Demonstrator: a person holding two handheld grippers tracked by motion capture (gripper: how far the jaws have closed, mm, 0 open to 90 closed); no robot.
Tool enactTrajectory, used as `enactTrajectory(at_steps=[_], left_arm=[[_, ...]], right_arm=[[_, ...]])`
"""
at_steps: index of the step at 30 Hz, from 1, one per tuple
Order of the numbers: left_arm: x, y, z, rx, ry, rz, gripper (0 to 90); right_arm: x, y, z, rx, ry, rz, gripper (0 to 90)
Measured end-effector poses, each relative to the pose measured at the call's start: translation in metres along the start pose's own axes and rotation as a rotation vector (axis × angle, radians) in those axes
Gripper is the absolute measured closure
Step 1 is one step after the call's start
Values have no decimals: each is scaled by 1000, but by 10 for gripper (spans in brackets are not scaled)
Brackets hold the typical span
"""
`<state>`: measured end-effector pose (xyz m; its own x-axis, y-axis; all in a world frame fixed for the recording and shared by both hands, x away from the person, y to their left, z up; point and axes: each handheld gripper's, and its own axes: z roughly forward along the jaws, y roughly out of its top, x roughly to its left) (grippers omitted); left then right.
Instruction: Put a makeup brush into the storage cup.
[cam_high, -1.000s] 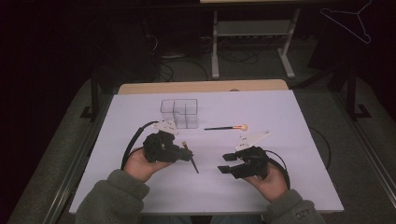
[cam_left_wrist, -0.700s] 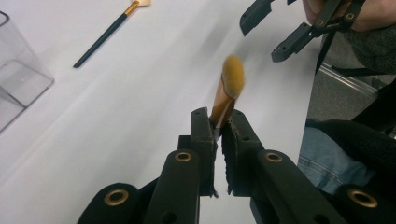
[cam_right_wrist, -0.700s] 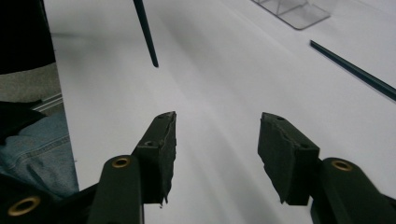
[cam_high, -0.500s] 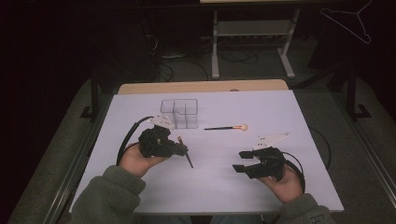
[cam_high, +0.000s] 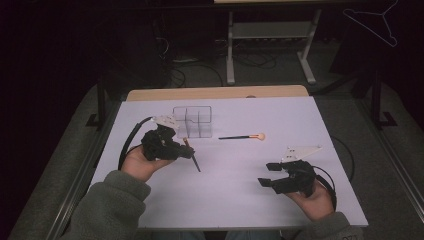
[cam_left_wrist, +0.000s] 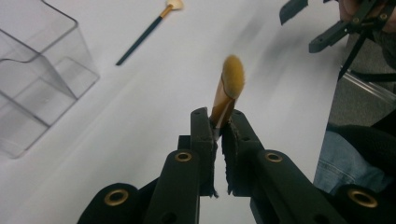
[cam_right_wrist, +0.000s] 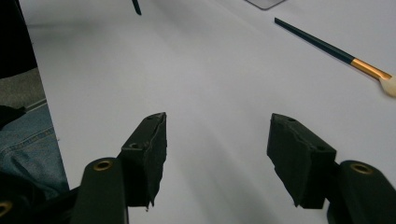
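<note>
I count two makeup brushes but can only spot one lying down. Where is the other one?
The other brush is pinched in the left tongs, seen left of centre in the high view, just in front of the clear organizer.

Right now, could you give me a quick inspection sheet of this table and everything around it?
Surface: white table top, wooden edge at the far side.
Job's things: one makeup brush held by its metal collar; second brush lying flat; clear divided organizer standing beyond.
Clutter: nothing seen.
Grippers: left gripper shut on the brush; right gripper with jaws just opening, nothing between them.
Cables: black cable loops from the left gripper.
Surroundings: dark floor, metal stand, wire hanger.
</note>
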<state>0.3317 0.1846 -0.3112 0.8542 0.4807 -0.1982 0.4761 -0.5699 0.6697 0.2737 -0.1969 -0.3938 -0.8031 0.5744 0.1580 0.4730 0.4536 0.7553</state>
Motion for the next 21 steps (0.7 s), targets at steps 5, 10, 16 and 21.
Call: enactTrajectory(at_steps=[5, 10, 16, 21], left_arm=[[10, 2, -9, -10, 20, -23, 832], [18, 5, -16, -15, 49, -41, 832], [27, 6, -24, -16, 81, -63, 832], [39, 13, -34, -17, 116, -79, 832]], right_arm=[[-2, -3, -4, -5, -11, 8, 356], [-3, -4, -5, -2, -19, 11, 341], [-2, -4, -4, 5, -20, 5, 332], [-2, -3, -5, -2, -19, 6, 329]])
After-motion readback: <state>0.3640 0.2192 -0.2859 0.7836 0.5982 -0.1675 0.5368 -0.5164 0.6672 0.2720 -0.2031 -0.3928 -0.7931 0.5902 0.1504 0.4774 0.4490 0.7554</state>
